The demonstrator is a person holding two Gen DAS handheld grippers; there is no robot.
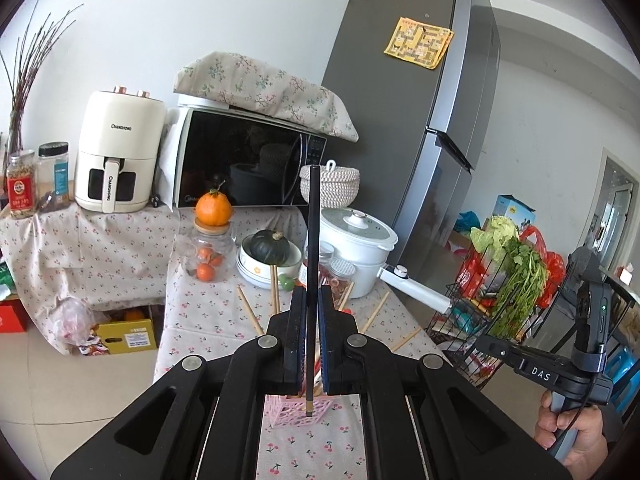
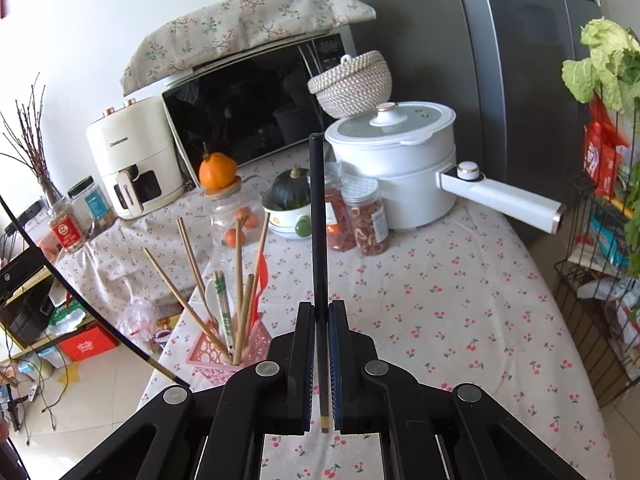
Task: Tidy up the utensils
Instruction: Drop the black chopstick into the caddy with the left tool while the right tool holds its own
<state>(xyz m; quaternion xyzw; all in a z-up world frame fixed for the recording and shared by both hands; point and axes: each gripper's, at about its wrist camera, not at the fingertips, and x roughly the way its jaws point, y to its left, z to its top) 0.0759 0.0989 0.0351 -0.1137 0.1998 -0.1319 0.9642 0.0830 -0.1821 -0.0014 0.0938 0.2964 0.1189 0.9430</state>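
Observation:
In the left wrist view my left gripper (image 1: 311, 292) is shut on a black chopstick (image 1: 313, 220) that stands up past its fingers. Its gold-banded lower end hangs over the pink lattice holder (image 1: 298, 414). Wooden chopsticks (image 1: 249, 312) fan out from behind the fingers. My right gripper (image 2: 321, 305) is shut on a second black chopstick (image 2: 319, 220), to the right of the pink holder (image 2: 212, 354). That holder contains several wooden chopsticks (image 2: 182, 300), a white spoon (image 2: 222, 308) and a red utensil. The left gripper's chopstick (image 2: 80, 300) arcs in at the left edge.
On the cherry-print tablecloth (image 2: 440, 312) stand a white electric pot (image 2: 396, 168) with a long handle, two snack jars (image 2: 366, 220), a bowl with a green squash (image 2: 290, 196) and a glass jar under an orange (image 2: 217, 172). Microwave, air fryer and fridge stand behind; a wire rack (image 2: 596, 300) is right.

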